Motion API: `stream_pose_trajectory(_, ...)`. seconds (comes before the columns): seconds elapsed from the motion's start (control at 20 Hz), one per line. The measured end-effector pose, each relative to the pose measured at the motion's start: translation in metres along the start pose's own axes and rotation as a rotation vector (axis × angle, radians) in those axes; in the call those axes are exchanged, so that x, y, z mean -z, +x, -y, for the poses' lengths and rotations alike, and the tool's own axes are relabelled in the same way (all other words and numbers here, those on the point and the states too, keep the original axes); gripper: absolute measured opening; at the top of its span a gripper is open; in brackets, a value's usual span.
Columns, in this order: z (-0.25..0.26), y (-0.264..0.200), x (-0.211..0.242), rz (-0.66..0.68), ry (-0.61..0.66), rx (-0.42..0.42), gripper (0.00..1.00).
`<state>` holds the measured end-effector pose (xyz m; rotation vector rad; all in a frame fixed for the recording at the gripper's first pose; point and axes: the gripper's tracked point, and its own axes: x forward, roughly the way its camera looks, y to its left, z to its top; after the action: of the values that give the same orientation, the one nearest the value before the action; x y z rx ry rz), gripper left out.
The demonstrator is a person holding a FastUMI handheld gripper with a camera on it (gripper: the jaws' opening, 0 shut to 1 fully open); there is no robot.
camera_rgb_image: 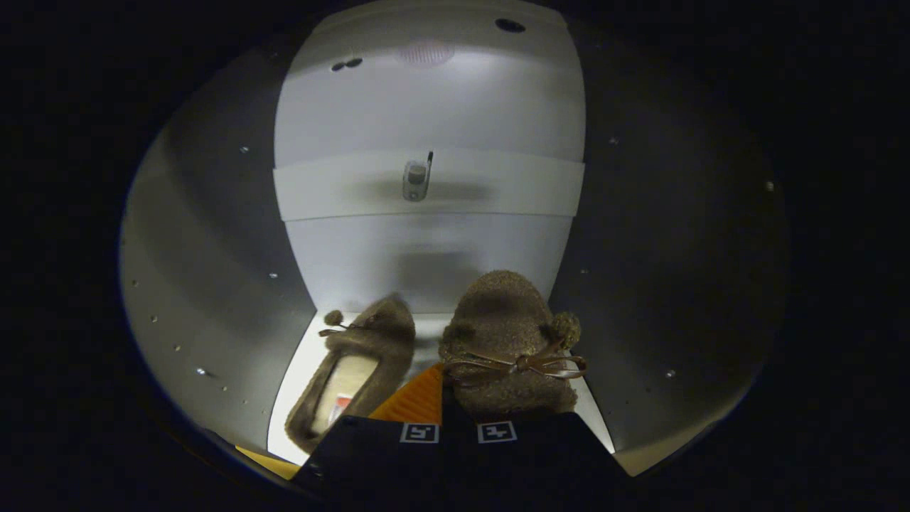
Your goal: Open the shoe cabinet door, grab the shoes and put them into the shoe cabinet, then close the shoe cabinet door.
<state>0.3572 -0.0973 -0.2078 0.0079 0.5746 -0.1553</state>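
Pointing toe-first toward the back wall (426, 107), the right slipper (508, 341) is seen inside the cabinet, pinched at its heel end between the gripper (455, 416) fingers, which are drawn narrow around it. The left slipper (355, 370) lies just beside it on the white shelf (302, 370), angled slightly. A small metal fitting (416, 179) is fixed on the crossbar (498, 188) beyond, well apart.

Two shoes inside the shoe cabinet (213, 284), left shoe (355, 370) on its floor beside the right shoe (508, 341), right shoe just ahead of the gripper (455, 419) fingers, crossbar (426, 185) behind
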Motion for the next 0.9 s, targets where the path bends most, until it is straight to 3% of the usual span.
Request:
stream_pose_trajectory(0.2, -0.001, 0.043, 0.022, -0.085, 0.011, 0.001, 0.05)
stream_pose_trajectory(0.45, -0.004, 0.061, 0.027, -0.086, 0.007, 0.003, 0.07)
stream_pose_trajectory(0.55, -0.005, 0.060, 0.032, -0.094, -0.029, 0.002, 0.15)
stream_pose_trajectory(0.9, -0.001, 0.010, 0.020, -0.020, 0.000, 0.008, 0.64)
